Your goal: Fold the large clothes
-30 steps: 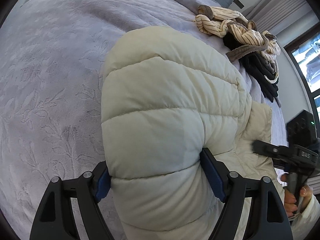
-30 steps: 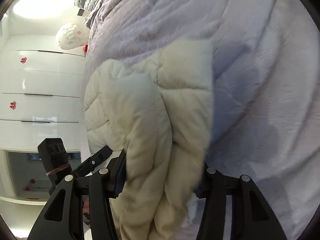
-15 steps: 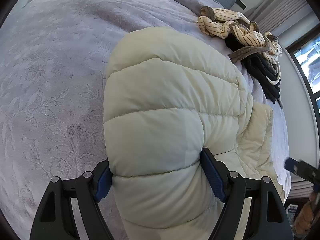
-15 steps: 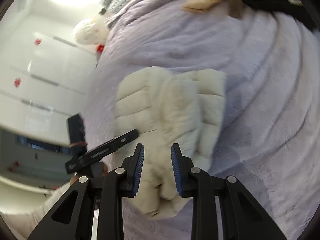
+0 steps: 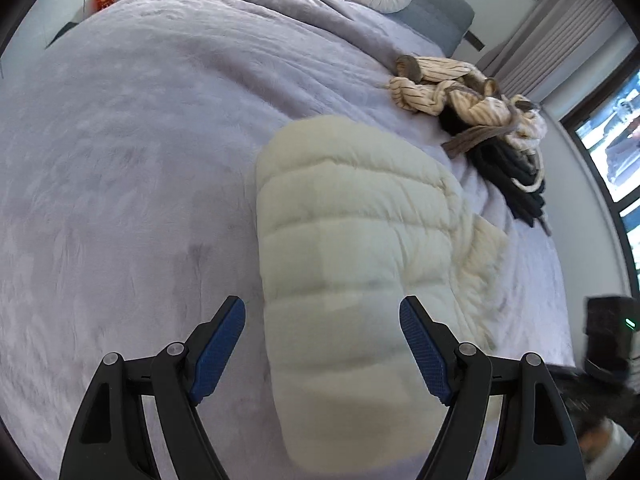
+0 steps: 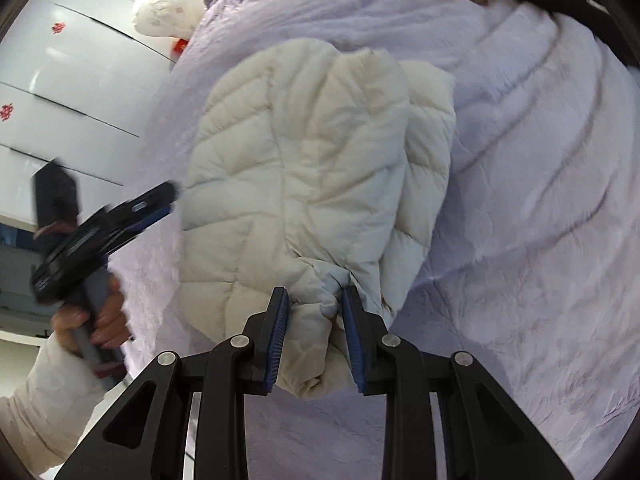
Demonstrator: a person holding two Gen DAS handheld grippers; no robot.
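Now that my left tongs (image 5: 322, 320) have let go, their blue pads stand wide apart on either side of the cream puffer jacket (image 5: 356, 248) without touching it; a second ago they were pressed into its quilting. My right tongs (image 6: 314, 312), which had been wide around a thick bundle and then nearly closed on nothing, are now clamped on a pinch of the jacket's near edge. I read that as the fold being set and the right side taking over, perhaps to tuck or drag the bundle.

The jacket lies folded into a thick stack on the lavender bedspread (image 5: 140, 160), toward the near edge of the bed. Beyond it, apart from it, sit a striped beige garment (image 5: 444, 88) and a dark garment (image 5: 516, 184) in one heap.

How many layers the right tongs actually hold I cannot tell, since the pinched cloth bunches between the pads. In the right wrist view the left hand (image 6: 96, 312) and its tool are motion-blurred. The jacket's near end is cut off below the left view, and its sleeves and collar are hidden inside the fold.
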